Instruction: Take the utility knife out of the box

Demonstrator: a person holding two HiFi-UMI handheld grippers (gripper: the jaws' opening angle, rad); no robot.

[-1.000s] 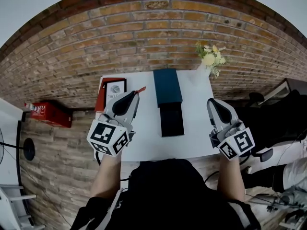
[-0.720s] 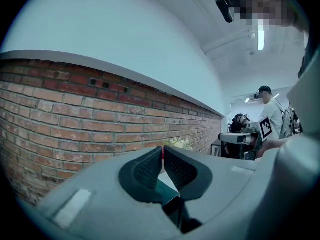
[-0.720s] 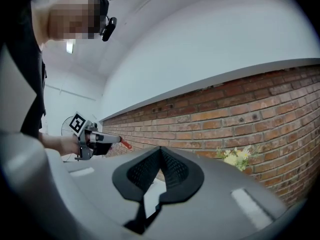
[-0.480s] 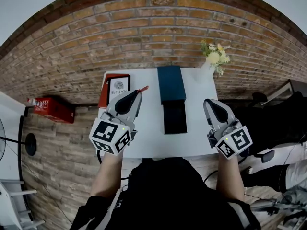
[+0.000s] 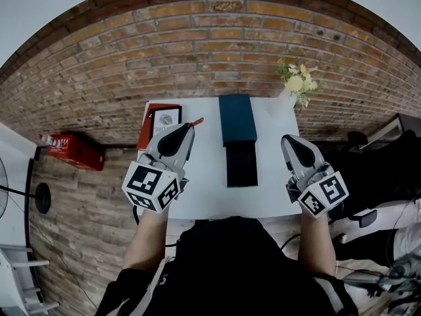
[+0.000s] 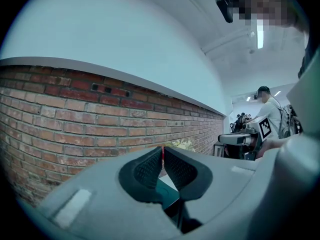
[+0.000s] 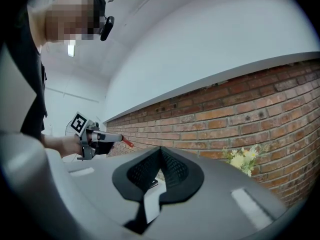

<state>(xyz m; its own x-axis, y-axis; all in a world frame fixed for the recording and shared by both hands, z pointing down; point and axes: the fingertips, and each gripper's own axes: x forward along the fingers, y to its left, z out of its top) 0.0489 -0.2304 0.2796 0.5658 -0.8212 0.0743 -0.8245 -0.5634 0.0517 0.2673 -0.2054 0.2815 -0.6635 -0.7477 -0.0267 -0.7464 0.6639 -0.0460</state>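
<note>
1. Torso (image 5: pixel 223 262), dark top: fills the bottom of the head view and hides the near edge of the table (image 5: pixel 204 186).
2. Left gripper (image 5: pixel 187 128): over the table's left half, pointing toward the far edge.
   - The jaws are clamped on the knife (image 5: pixel 195 121).
   - Only a thin red end of the knife shows past the tips; the rest is hidden between the pads.
   - In the left gripper view it is a red sliver (image 6: pixel 162 154) in the seam of the pads.
   - The knife is out of the box, in the air to the box's left.
3. Right gripper (image 5: pixel 288 140): at the table's right edge, pointing the same way. In its own view the jaws are pressed together with nothing between them.
4. Table: white, bare between the grippers.
5. Box (image 5: pixel 241 164): black, at mid-table. Its inside is too dark to make out.
6. Lid (image 5: pixel 237 118): teal, touching the box's far end and reaching toward the far edge.
7. Book (image 5: pixel 161 122): red and black, at the far left corner. The print is too small to read.
8. Flowers (image 5: pixel 296 81): pale blooms at the far right corner. The vase is hard to tell from the white top.
9. Wall (image 5: pixel 197 51): brick, right behind the far edge, white above.
10. Floor (image 5: pixel 79 216): wood planks left of the table.
    - A red case (image 5: pixel 69 153) lies near the wall.
    - A fan (image 5: pixel 2 206) is cut off at the frame's left.
11. Dark shapes right of the table: cut off and unclear.
12. Person (image 6: pixel 270 119): far off in the left gripper view.
</note>
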